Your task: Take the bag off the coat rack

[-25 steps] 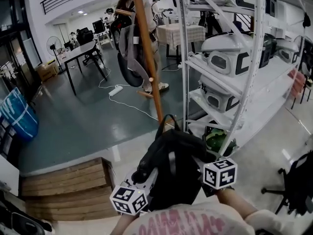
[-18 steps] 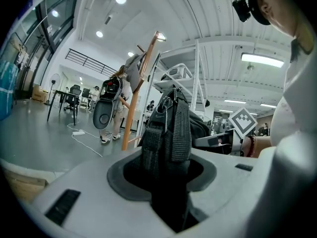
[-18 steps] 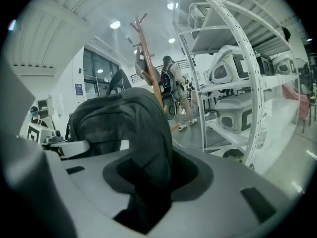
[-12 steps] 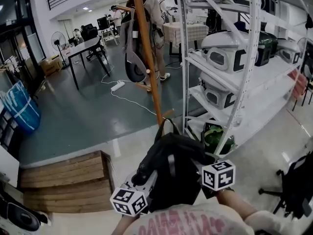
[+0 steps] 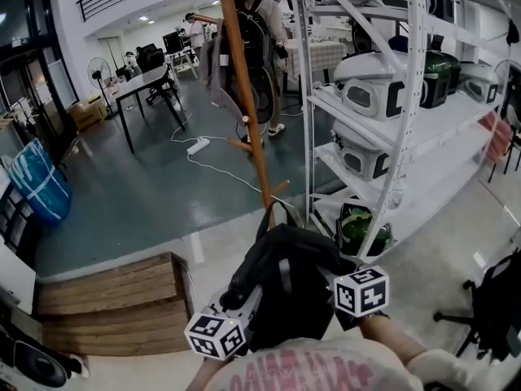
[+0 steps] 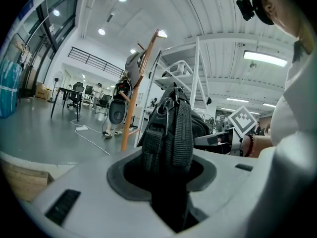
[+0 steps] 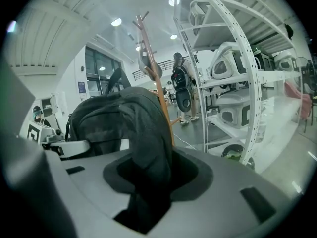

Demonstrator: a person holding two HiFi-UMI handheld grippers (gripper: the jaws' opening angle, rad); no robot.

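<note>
The black bag (image 5: 285, 279) hangs free of the wooden coat rack (image 5: 244, 96), low in the head view between both grippers. My left gripper (image 5: 244, 300) is shut on the bag's webbed strap side (image 6: 171, 133), and its jaws close around that webbing. My right gripper (image 5: 332, 274) is shut on a fold of the bag's dark fabric (image 7: 129, 123). The rack's pole (image 6: 136, 93) stands beyond the bag, apart from it, with a grey garment still hung near its top (image 7: 151, 68).
White metal shelving (image 5: 407, 137) with appliances (image 5: 366, 96) stands close on the right. A wooden step (image 5: 114, 300) lies at lower left. A person with a backpack (image 5: 256, 39) walks behind the rack. A black chair (image 5: 496, 308) is at far right and a table (image 5: 138, 84) at the back left.
Both grippers and the bag keep almost the same place in the view. The person behind the rack has walked further away toward the right.
</note>
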